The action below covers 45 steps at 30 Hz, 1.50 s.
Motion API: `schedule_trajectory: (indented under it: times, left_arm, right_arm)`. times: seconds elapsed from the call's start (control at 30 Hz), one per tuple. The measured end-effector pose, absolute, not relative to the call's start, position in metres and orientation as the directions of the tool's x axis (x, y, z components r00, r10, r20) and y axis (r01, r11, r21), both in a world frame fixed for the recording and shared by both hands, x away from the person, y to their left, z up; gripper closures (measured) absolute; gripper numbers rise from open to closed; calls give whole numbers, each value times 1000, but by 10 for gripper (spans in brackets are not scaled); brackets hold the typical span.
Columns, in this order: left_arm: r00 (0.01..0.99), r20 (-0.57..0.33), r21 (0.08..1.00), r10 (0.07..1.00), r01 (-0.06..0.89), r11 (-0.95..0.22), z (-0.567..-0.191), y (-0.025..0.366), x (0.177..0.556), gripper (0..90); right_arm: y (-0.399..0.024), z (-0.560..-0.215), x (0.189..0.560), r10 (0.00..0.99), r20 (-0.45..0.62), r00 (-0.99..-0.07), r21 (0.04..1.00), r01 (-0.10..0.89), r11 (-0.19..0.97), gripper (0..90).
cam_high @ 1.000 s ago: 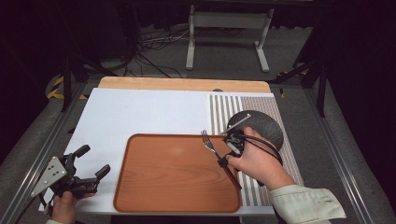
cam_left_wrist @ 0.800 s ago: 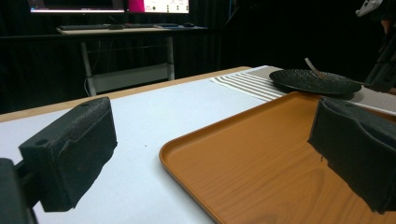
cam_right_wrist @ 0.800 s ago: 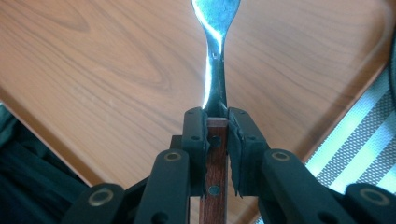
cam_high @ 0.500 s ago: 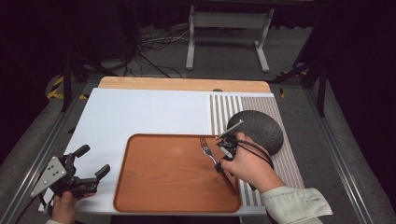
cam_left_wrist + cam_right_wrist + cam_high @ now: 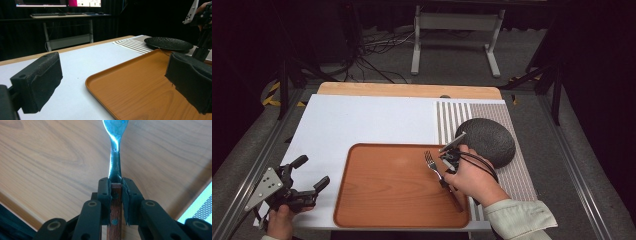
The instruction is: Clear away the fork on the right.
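Observation:
A fork (image 5: 433, 166) with a wooden handle is clamped in my right gripper (image 5: 443, 178), which is shut on the handle where wood meets metal. In the right gripper view the fork (image 5: 115, 150) points away from the right gripper (image 5: 116, 182), low over the brown tray (image 5: 50, 157); I cannot tell whether it touches. The fork hangs over the right part of the tray (image 5: 387, 200). My left gripper (image 5: 313, 171) is held at the table's near left corner, open and holding nothing. In its own view the left gripper (image 5: 113, 82) faces the tray's (image 5: 150, 82) left rim.
A dark round plate (image 5: 489, 140) lies on a striped placemat (image 5: 452, 120) right of the tray, close behind my right hand. A white mat (image 5: 362, 122) covers the table's left and middle. The table's edge runs just in front of the tray.
My right hand has sunk with the fork toward the tray and come slightly nearer the table's front. The left gripper has stayed in place.

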<state>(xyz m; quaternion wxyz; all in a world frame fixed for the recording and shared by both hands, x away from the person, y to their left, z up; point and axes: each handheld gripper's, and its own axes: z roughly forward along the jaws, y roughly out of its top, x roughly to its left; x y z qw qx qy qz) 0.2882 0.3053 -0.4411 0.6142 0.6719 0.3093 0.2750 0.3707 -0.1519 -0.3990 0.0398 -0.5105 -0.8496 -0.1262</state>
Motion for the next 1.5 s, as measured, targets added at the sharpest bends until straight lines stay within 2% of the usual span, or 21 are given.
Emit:
schedule_trajectory:
  times: [1.07,1.33,1.5]
  left_arm:
    - [658,-13,995,753,82,-55,-441,306,289,17]
    - [658,-12,995,753,81,-55,-441,306,289,17]
    - [659,-12,995,752,83,-56,-441,306,289,17]
  right_arm:
    - [-143,-417,373,889,195,-414,79,910,406,778]
    - [-142,-416,373,875,201,-440,100,898,428,699]
    - [-145,-410,373,851,195,-487,172,871,460,570]
